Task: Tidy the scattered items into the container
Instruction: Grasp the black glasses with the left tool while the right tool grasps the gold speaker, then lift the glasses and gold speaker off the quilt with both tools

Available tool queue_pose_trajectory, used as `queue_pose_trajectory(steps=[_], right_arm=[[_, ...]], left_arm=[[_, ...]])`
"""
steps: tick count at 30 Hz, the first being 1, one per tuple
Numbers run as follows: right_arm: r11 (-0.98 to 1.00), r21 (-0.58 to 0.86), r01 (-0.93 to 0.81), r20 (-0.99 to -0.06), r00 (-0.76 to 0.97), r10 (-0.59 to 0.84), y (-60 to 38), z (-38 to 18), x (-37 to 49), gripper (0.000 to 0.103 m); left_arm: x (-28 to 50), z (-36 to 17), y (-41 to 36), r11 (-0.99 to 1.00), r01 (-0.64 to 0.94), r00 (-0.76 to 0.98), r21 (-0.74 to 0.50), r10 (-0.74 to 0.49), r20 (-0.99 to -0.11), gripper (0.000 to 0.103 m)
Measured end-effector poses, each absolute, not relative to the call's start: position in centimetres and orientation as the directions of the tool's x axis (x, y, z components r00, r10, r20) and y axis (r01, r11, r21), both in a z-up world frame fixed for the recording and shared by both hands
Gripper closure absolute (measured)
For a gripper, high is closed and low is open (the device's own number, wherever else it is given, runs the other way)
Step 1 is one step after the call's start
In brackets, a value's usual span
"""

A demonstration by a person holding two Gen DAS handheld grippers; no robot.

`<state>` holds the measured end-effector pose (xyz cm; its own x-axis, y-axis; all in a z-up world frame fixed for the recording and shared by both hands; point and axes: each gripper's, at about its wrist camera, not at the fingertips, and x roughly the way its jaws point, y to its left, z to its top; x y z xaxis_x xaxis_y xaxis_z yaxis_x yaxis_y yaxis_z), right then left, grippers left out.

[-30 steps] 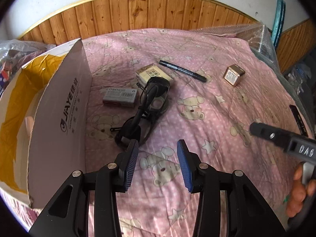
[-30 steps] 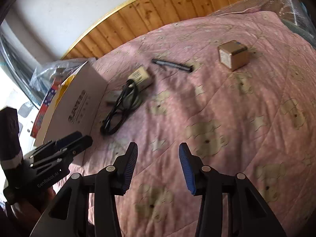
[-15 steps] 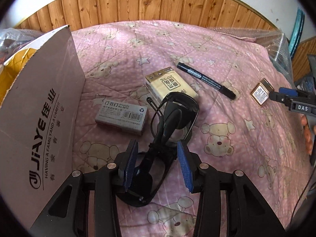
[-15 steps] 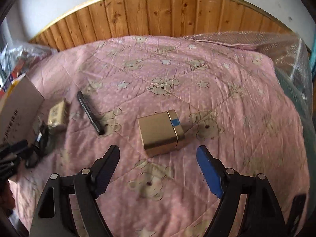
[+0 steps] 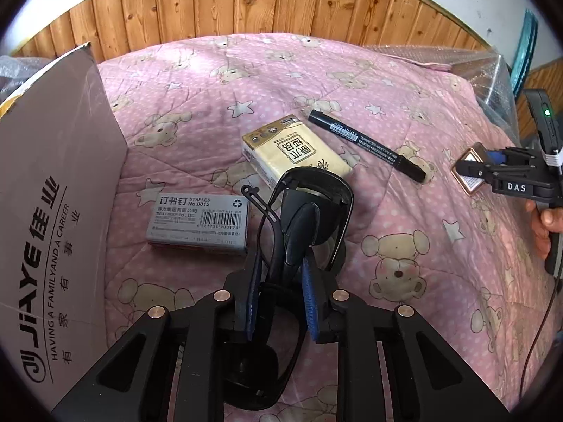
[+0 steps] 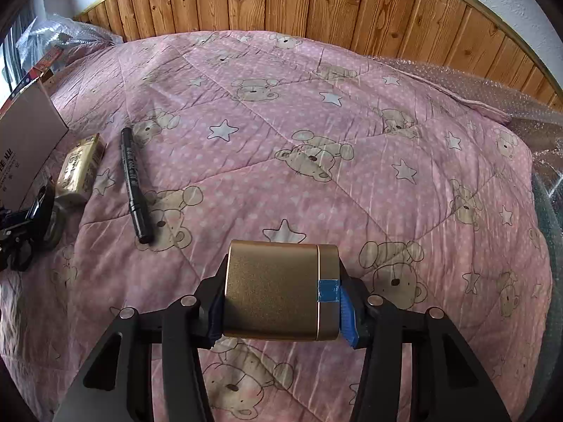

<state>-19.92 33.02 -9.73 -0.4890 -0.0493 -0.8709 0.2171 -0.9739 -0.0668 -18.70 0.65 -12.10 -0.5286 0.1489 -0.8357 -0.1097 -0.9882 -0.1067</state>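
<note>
My left gripper [image 5: 281,292] is shut on folded black sunglasses [image 5: 309,211] lying on the pink quilt. Beside them lie a grey staples box [image 5: 198,223], a yellow tissue pack [image 5: 295,153] and a black marker [image 5: 366,144]. The cardboard box [image 5: 52,211] stands at the left with its flap up. My right gripper [image 6: 281,306] is shut on a gold box [image 6: 278,292] with blue tape; it also shows in the left wrist view [image 5: 471,172]. The right wrist view also shows the marker [image 6: 133,179] and the tissue pack [image 6: 79,165].
A pink bear-print quilt [image 6: 316,133] covers the bed. Wood panelling [image 6: 316,3] runs behind it. Bubble wrap [image 6: 510,95] lies along the right edge. Plastic-wrapped items [image 6: 42,52] sit at the far left behind the cardboard box [image 6: 24,140].
My left gripper moved forward over the sunglasses and closed on them. My right gripper swung right to the gold box, opened wide, then closed on it.
</note>
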Motion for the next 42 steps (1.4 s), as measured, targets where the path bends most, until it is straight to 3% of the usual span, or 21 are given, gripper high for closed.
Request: queue_pose_trajectory(steps=[21, 42], right_arm=[[-0.993, 0.091, 0.069, -0.806, -0.58, -0.114, 28.5, -3.7, -8.7, 0.051], [-0.978, 0.191, 0.088, -0.765, -0.611, -0.204, 20.8, -1.8, -0.5, 0.051]], left_arm=[[-11.2, -7.3, -2.7, -0.979, -0.06, -0.6, -0.196, 0.192, -0.777, 0.084], [-2.4, -4.0, -4.8, -0.958, -0.108, -0.653, -0.267, 0.271, -0.707, 0.084]])
